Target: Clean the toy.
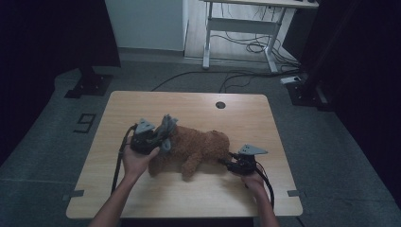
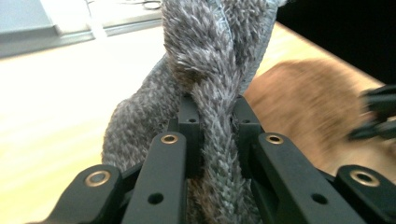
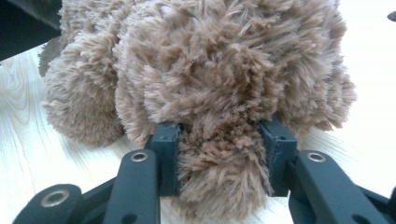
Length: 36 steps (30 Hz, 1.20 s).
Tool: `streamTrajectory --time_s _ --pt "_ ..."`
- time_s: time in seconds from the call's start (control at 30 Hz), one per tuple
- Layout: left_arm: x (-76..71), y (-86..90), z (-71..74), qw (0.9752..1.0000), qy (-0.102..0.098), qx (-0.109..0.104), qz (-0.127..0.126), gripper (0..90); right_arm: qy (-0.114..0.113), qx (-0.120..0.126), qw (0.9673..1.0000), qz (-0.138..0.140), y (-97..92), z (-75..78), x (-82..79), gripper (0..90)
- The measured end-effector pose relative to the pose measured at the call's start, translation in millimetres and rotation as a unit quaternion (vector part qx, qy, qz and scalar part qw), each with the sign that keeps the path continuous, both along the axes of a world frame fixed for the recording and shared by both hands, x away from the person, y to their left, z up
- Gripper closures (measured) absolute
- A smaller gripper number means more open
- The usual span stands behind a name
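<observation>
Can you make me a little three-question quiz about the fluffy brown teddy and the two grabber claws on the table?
1. True or false: the left gripper is shut on a fuzzy grey knitted cloth.
2. What does the right gripper pinch? A) the table's edge B) a part of the fluffy brown plush teddy bear C) a cable
3. Fill in: the teddy lies on a light ______ table.

Key:
1. True: the grey cloth is squeezed between its black jaws.
2. B: brown fur is clamped between the jaws.
3. wooden
</observation>
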<state>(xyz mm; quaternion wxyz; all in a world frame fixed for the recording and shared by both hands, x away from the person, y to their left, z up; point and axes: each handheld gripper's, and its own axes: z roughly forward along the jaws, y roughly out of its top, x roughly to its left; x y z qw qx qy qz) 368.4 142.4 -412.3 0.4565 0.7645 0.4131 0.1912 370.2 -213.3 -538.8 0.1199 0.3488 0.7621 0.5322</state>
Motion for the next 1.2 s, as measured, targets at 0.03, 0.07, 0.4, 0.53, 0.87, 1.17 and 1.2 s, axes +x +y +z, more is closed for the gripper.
streamTrajectory --time_s 0.03,0.07,0.4,0.53,0.87,1.17,1.2 --pt "2.8 -12.4 5.1 0.9999 -0.001 0.006 -0.011 78.3 0.000 0.000 1.0000 0.000 0.0 0.1 -0.1 58.2" --pt "5.4 -22.5 7.9 0.9997 0.000 0.012 -0.021 78.3 0.000 0.000 1.0000 -0.001 0.1 0.1 -0.3 58.2" --pt "21.5 -175.0 -19.1 0.9826 0.051 0.118 -0.134 78.0 0.001 -0.005 1.0000 0.001 -0.4 0.3 -0.8 58.1" --pt "28.8 -186.9 -27.4 0.9827 0.062 0.115 -0.131 78.1 0.011 -0.006 0.9999 -0.007 -2.6 -2.3 0.5 58.2" --pt "51.4 -140.0 -25.0 0.9885 0.075 0.112 -0.068 78.3 0.009 -0.003 0.9999 -0.014 -1.1 -3.0 1.1 59.3" --pt "53.6 -97.2 -17.8 0.9924 0.072 0.094 -0.032 78.2 0.003 -0.008 0.9999 -0.006 1.7 -1.8 -0.4 59.6" --pt "53.8 -93.8 -15.9 0.9925 0.072 0.095 -0.028 78.2 0.004 -0.009 0.9999 -0.006 1.7 -1.8 -0.6 59.6"
